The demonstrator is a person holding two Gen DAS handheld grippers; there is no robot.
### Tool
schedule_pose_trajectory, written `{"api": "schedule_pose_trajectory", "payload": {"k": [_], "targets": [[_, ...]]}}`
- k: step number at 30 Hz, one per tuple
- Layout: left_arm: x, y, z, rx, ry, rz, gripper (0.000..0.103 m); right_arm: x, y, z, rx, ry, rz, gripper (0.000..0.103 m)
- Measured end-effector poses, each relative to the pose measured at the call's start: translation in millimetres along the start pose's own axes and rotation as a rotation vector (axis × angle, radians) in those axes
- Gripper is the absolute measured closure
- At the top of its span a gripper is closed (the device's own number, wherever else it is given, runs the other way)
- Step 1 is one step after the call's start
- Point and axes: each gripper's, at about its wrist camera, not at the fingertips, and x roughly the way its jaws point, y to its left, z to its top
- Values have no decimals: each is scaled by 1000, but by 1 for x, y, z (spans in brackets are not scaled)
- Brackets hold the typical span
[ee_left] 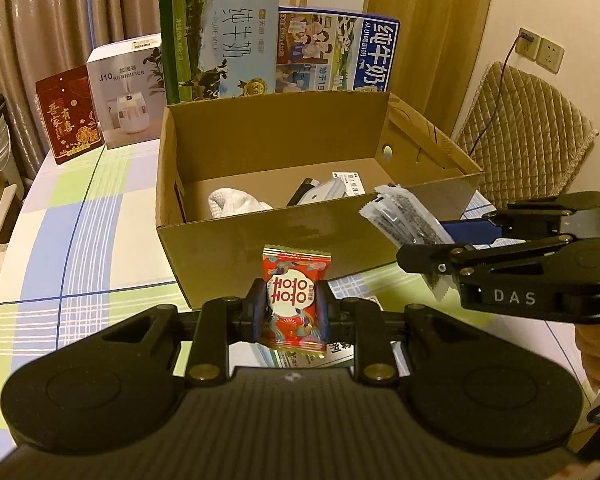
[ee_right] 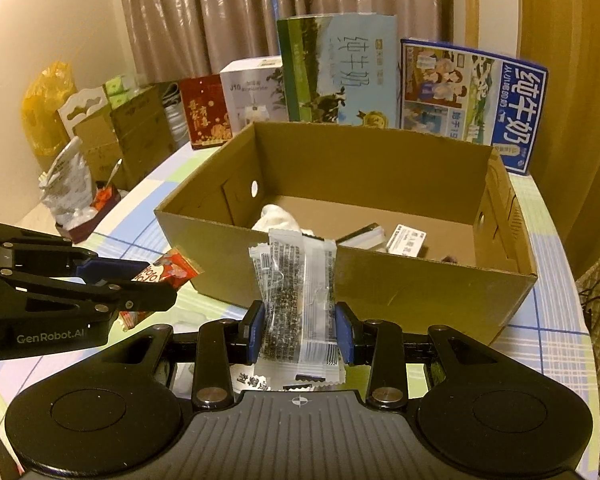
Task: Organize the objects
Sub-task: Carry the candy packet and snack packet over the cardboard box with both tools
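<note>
In the left wrist view, the left gripper [ee_left: 293,307] squeezes a red candy packet [ee_left: 293,299] low in the middle of the frame. The packet stands up tall, its long side running up and down. It shows a big red double-happiness sign on a white circle. Behind it sits an open cardboard box [ee_left: 236,248]. Inside lie a white cloth [ee_left: 236,202], a dark and white item [ee_left: 320,194] and a small white carton [ee_left: 348,182]. At the right, the right gripper [ee_left: 422,248], marked "DAS", pinches clear packets [ee_left: 404,216] that tilt toward the upper left. Far back stand a "J10 HUMIDIFIER" box [ee_left: 126,92] and a "PURE MILK" carton [ee_left: 220,44].

In the right wrist view, the right gripper [ee_right: 300,328] holds the clear packets [ee_right: 296,300] upright, with tiny black print and barcodes. The cardboard box [ee_right: 420,288] is just behind. At the left, the left gripper [ee_right: 156,280], marked "GenRobot.AI", grips the red candy packet [ee_right: 168,272], which points right.
</note>
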Motion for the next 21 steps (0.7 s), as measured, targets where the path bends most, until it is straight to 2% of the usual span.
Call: {"api": "schedule_pose_trajectory", "payload": {"k": [21], "targets": [[1, -7, 3, -2, -18, -1, 82, -4, -5, 0, 5, -24, -11, 69]]}}
